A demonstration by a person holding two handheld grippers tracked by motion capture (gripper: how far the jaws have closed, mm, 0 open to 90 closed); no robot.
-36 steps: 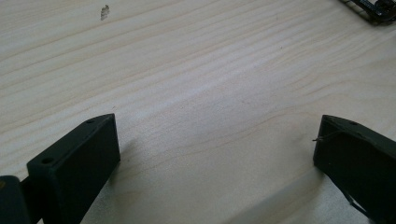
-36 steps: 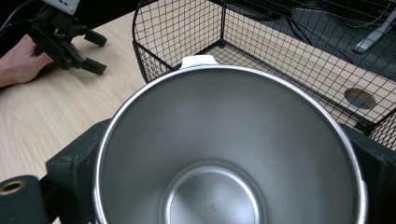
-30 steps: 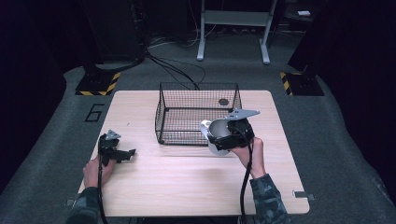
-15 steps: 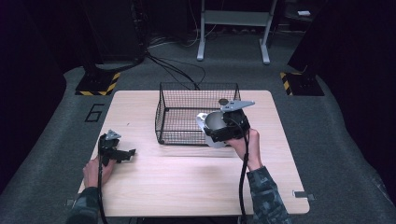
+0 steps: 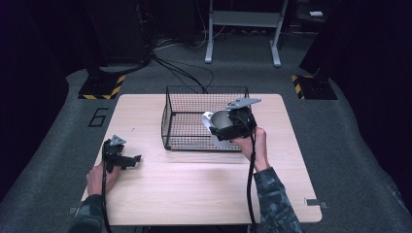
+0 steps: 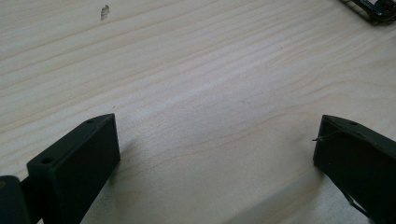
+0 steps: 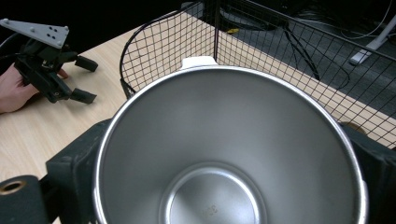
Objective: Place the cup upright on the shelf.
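Note:
A shiny steel cup point(image 7: 224, 154) with a white tab on its rim sits between the two black jaws of my right gripper point(image 5: 226, 131), which is shut on it. In the high view the cup point(image 5: 217, 122) is tilted, mouth toward the left, over the front right part of a black wire basket point(image 5: 194, 141). My left gripper point(image 5: 132, 159) rests low on the wooden table point(image 5: 194, 189) at the front left. Its jaws are spread wide, with bare wood between them in the left gripper view point(image 6: 215, 149).
The wire basket point(image 7: 280, 51) stands mid-table toward the back, and a small dark round thing point(image 7: 354, 127) lies near its far right corner. Cables and a metal stand's legs point(image 5: 243, 39) are on the floor behind. Open tabletop lies in front of the basket.
My right gripper has carried the cup away from the person and slightly up, from the table in front of the basket to over its front right part. The left gripper has stayed put.

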